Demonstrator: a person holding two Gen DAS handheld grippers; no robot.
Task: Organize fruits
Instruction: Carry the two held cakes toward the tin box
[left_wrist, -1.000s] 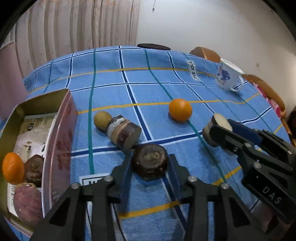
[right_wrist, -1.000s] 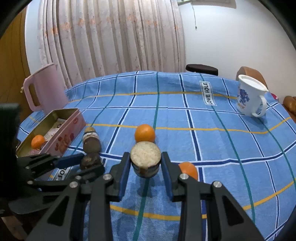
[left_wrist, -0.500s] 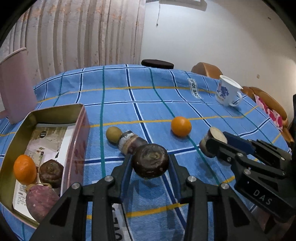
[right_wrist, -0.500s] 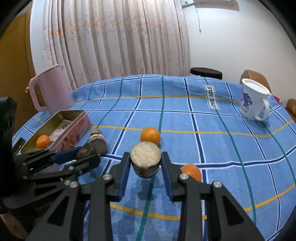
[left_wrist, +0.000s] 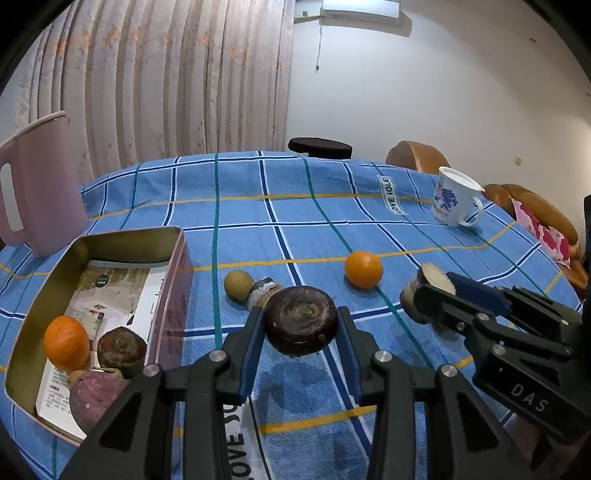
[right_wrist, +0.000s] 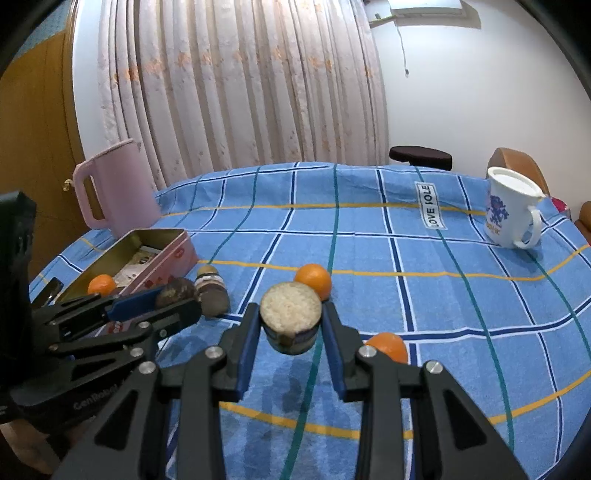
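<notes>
Lifted since earlier, left tool (left_wrist: 300, 325) clamps dark fruit (left_wrist: 301, 320); right tool (right_wrist: 290, 325) clamps cut fruit (right_wrist: 290, 314).

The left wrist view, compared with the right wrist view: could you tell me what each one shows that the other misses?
Only the left wrist view shows deep into the tin, where a purple piece and a dark brown piece lie. Only the right wrist view shows a second loose orange beside the right gripper. Both show the left gripper shut on a dark round piece, the mug and the pink jug.
</notes>
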